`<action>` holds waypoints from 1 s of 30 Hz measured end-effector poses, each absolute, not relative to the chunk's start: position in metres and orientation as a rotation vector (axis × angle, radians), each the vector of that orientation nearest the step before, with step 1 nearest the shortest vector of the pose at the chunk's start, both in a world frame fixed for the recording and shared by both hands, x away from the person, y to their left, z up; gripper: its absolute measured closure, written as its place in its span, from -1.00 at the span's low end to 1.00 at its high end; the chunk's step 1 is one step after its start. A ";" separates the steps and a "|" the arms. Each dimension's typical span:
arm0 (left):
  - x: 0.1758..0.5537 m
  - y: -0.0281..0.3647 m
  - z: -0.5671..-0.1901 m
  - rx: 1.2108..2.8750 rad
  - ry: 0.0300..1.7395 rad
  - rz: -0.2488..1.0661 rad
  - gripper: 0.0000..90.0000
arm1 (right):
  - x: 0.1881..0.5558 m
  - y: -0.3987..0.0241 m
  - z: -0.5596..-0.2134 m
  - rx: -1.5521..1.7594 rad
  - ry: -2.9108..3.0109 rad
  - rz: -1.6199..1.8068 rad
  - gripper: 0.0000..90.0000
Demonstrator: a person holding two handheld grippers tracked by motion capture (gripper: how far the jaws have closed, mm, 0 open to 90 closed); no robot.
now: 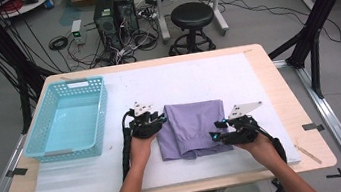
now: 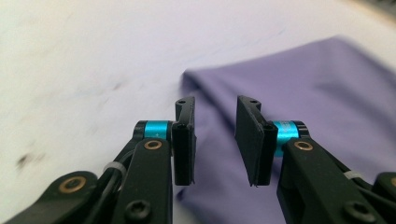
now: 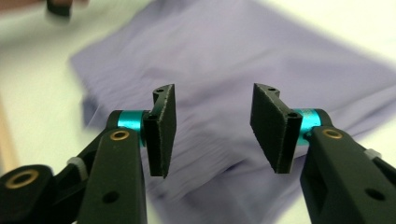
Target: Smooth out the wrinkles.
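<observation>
Table (image 1: 281, 110), white-topped; turquoise basket (image 1: 68, 118) sitting far left; folded purple cloth (image 1: 193, 125) lying centre, judged light, limp, slippery, best pinched at its near folded edges; left gripper (image 1: 148, 122) and right gripper (image 1: 221, 131) flanking it, jaws gaping, gripping nothing.

High view overlooks the table (image 1: 266, 70); both gripper views closely share the purple cloth (image 1: 190, 126).

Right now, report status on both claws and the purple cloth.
Left claw open, at folded purple cloth's left edge. Right claw open, over its right side. Nothing gripped. Blue basket off to the left, no obstruction.
</observation>
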State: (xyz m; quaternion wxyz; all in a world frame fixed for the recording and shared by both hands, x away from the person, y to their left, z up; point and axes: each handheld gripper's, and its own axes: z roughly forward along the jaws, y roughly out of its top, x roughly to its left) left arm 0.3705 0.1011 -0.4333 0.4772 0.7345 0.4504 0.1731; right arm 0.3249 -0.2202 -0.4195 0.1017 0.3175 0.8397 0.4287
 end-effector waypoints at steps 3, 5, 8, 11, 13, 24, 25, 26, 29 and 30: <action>0.373 0.090 -0.438 1.799 1.058 0.368 0.48 | 0.333 -0.224 -0.416 0.982 2.413 1.246 0.17; 0.376 0.081 -0.443 1.823 1.036 0.333 0.42 | 0.342 -0.225 -0.418 1.008 2.407 1.202 0.14; 0.378 0.069 -0.447 1.859 1.014 0.306 0.38 | 0.357 -0.220 -0.427 1.023 2.431 1.134 0.10; 0.379 0.061 -0.450 1.913 1.027 0.315 0.38 | 0.367 -0.208 -0.431 1.005 2.440 1.087 0.07; 0.380 0.060 -0.450 1.935 1.047 0.337 0.40 | 0.374 -0.200 -0.426 0.993 2.433 1.115 0.07; 0.377 0.065 -0.451 1.979 1.091 0.377 0.53 | 0.390 -0.196 -0.436 0.938 2.585 0.910 0.25; 0.377 0.065 -0.451 1.982 1.087 0.380 0.53 | 0.389 -0.201 -0.436 0.938 2.581 0.907 0.25; 0.377 0.065 -0.451 1.983 1.086 0.381 0.53 | 0.387 -0.206 -0.436 0.933 2.573 0.908 0.25; 0.376 0.066 -0.451 1.972 1.092 0.375 0.53 | 0.382 -0.220 -0.436 0.964 2.563 0.912 0.24; 0.376 0.066 -0.451 1.975 1.091 0.374 0.53 | 0.380 -0.226 -0.436 0.970 2.551 0.919 0.25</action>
